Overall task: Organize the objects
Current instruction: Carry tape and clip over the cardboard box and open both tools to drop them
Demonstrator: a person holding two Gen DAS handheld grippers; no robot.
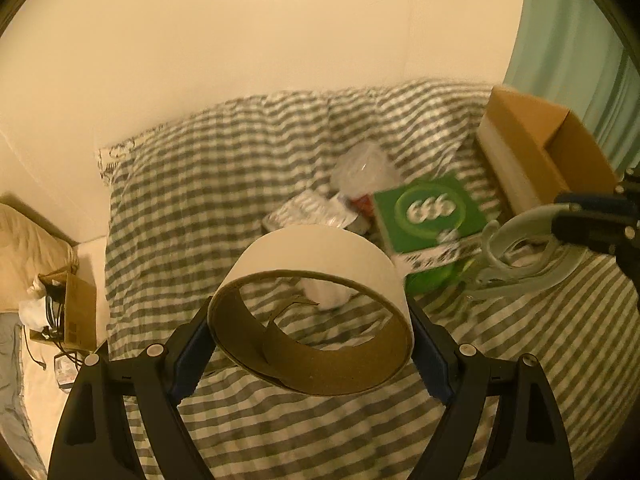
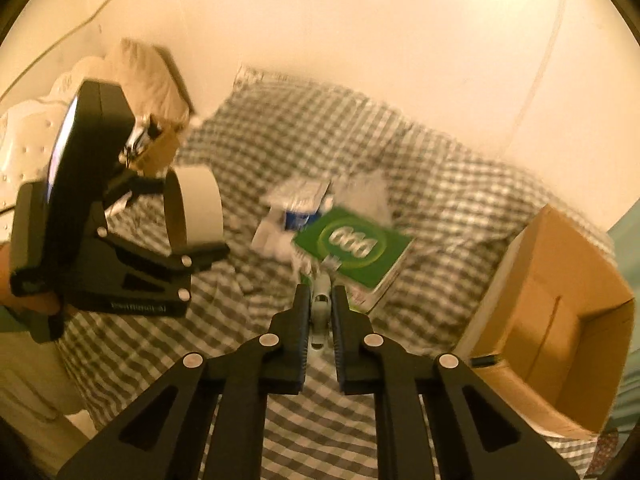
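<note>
My left gripper [image 1: 312,320] is shut on a wide roll of white tape [image 1: 316,276] with a brown cardboard core, held above the checked bed; the roll also shows in the right wrist view [image 2: 196,204]. My right gripper [image 2: 321,300] is shut on a pale grey plastic hanger [image 2: 320,312], which shows as curved hooks in the left wrist view [image 1: 520,248]. A green box marked 666 [image 1: 430,214] lies on the bed among clear plastic bags [image 1: 364,168] and foil packets [image 1: 308,210]. An open cardboard box [image 2: 560,320] stands at the right.
The checked bedspread [image 1: 200,200] meets a cream wall behind. A small cardboard box with cables [image 1: 68,308] sits off the bed's left side. A teal curtain [image 1: 580,40] hangs at the far right. A pillow [image 2: 148,68] lies at the bed's head.
</note>
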